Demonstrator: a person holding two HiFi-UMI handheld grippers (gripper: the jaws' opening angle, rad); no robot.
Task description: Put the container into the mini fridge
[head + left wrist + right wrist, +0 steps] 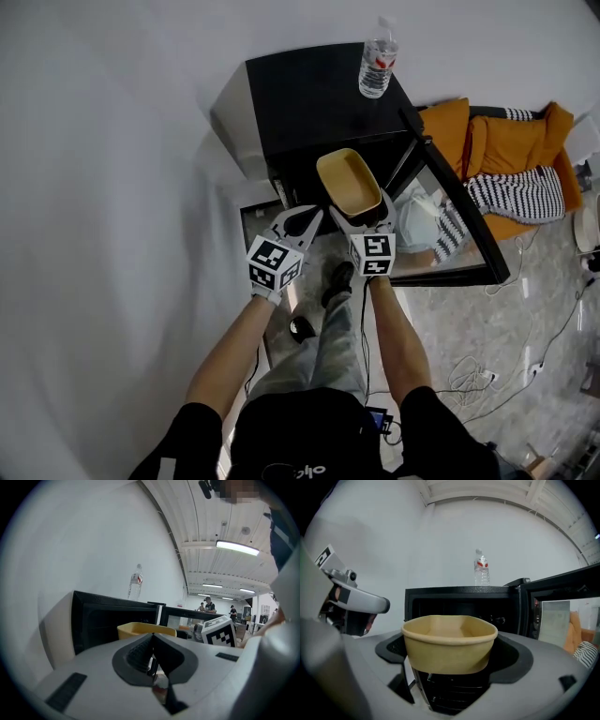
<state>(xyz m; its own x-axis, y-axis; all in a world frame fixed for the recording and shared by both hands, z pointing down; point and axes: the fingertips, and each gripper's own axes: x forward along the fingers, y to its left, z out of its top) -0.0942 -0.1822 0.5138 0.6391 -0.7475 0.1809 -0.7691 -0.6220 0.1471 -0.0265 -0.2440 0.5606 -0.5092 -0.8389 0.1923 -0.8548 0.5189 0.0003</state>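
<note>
A tan, empty, open-topped container is held upright between the jaws of my right gripper, just in front of the open black mini fridge. Its door is swung out to the right. My left gripper hangs beside it on the left, jaws together with nothing between them; past its tips the container shows.
A clear water bottle stands on the fridge top. An orange seat with a striped cloth sits to the right. Cables trail over the marbled floor. A white wall runs along the left.
</note>
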